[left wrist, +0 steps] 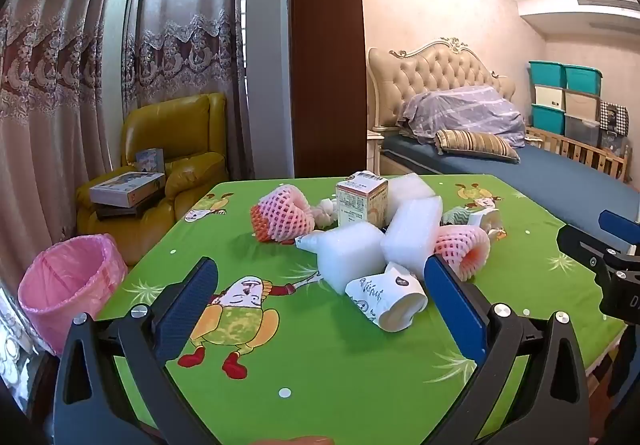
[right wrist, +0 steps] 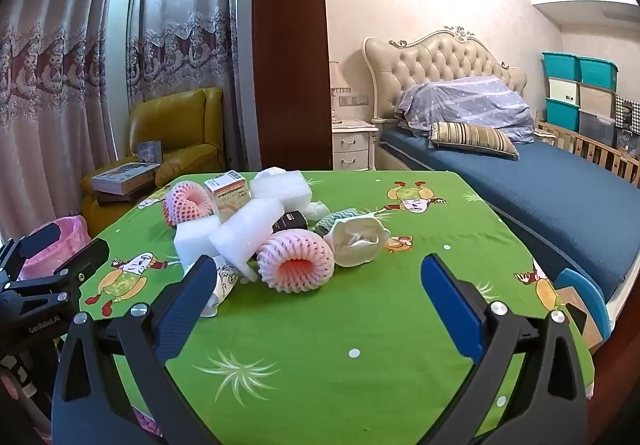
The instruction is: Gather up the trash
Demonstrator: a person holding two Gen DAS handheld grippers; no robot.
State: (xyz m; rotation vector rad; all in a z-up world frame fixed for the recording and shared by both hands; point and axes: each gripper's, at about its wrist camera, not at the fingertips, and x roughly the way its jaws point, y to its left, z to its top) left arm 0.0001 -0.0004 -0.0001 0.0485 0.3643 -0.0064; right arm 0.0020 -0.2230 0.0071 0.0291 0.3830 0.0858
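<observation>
Table: covered by a green cartoon-print cloth [left wrist: 320,365].
Pile: trash clustered toward the far middle of the table.
Foam nets: one pink net [left wrist: 282,219] at the pile's left, another [right wrist: 296,259] at its near right.
Foam blocks: white blocks [left wrist: 352,257] leaning together in the centre.
Carton: small box [left wrist: 360,201] upright behind the blocks.
Paper cups: one crushed cup [left wrist: 386,297] nearest, another [right wrist: 356,241] on its side at right.

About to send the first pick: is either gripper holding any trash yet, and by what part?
Nothing is held. The left gripper and right gripper both stand wide open above the table, short of the trash pile.
</observation>
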